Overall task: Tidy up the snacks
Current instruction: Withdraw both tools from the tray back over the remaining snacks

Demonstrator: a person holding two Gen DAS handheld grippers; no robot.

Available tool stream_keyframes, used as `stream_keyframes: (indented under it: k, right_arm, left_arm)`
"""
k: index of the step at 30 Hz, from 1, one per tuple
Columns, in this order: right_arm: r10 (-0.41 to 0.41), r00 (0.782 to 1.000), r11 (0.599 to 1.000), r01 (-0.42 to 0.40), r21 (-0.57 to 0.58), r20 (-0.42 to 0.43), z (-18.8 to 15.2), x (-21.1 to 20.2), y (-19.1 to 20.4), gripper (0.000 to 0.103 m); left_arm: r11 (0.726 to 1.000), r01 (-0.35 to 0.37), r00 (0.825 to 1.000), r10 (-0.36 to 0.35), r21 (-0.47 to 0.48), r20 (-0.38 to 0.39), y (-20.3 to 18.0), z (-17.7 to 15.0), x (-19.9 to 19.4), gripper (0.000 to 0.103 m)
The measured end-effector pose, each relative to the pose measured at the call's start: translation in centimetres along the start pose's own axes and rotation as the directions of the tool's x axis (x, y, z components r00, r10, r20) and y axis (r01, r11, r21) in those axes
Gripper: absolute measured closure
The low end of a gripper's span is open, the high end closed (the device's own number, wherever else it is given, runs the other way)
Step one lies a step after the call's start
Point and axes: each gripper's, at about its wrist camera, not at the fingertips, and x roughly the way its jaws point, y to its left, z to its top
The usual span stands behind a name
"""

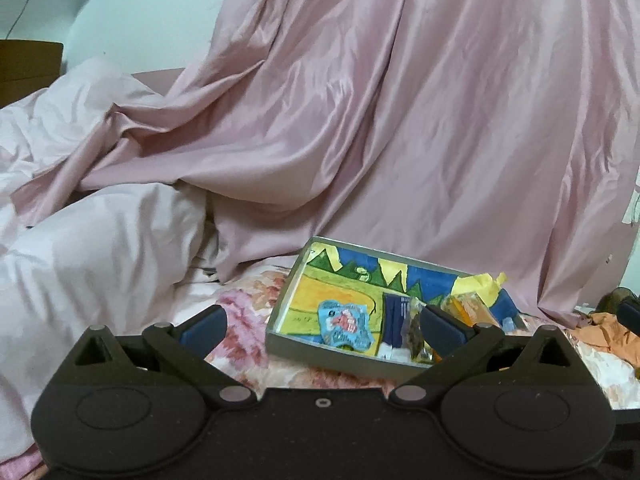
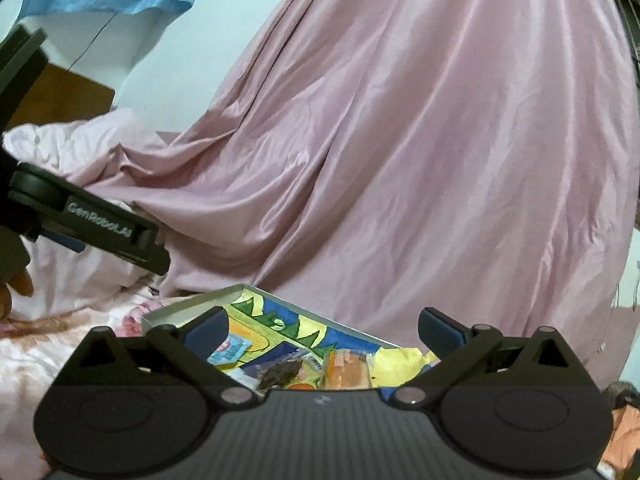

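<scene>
A shallow grey tray [image 1: 280, 344] with a painted landscape bottom lies on the flowered bedsheet. In it lie a light-blue snack packet [image 1: 345, 322], a dark-blue packet [image 1: 394, 316], an orange packet [image 1: 466, 306] and a yellow wrapper [image 1: 486, 284]. My left gripper [image 1: 324, 326] is open and empty, its right finger over the tray's near right part. In the right wrist view the tray [image 2: 188, 306] sits under my open, empty right gripper [image 2: 324, 332], with the light-blue packet [image 2: 232, 350], a dark brown snack [image 2: 282, 372] and the orange packet [image 2: 346, 366] between its fingers.
A large pink satin sheet [image 1: 380, 120] hangs behind the tray. Pale pink bedding [image 1: 92, 248] is piled on the left. An orange cloth [image 1: 600, 332] lies at the right. The left gripper's body [image 2: 100, 228] shows at the left of the right wrist view.
</scene>
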Motion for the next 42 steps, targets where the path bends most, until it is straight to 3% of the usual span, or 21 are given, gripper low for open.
stream_keyframes:
  k: [9,24,42]
  right_arm:
    - [0.011,1.000,0.999,-0.010,0.054,-0.028,-1.0,-4.2,0.6,0.000]
    - [0.064,0.984,0.991,-0.043,0.127,-0.168,-4.3,-8.4,1.7,0.000]
    - [0.122,0.928,0.979,-0.054,0.196,-0.352,-7.7,-8.1,1.9,0.000]
  left_arm:
    - [1.000,-0.024,1.000,0.024,0.000,-0.009,1.4,-2.9,-4.4,0.001]
    - [0.998,-0.058,0.993,0.057,-0.003,-0.104,3.4,-8.5,-8.4,0.001]
    - [0.997,-0.022,0.962,0.040,0.070,-0.269,2.5,-13.6,-7.9,0.001]
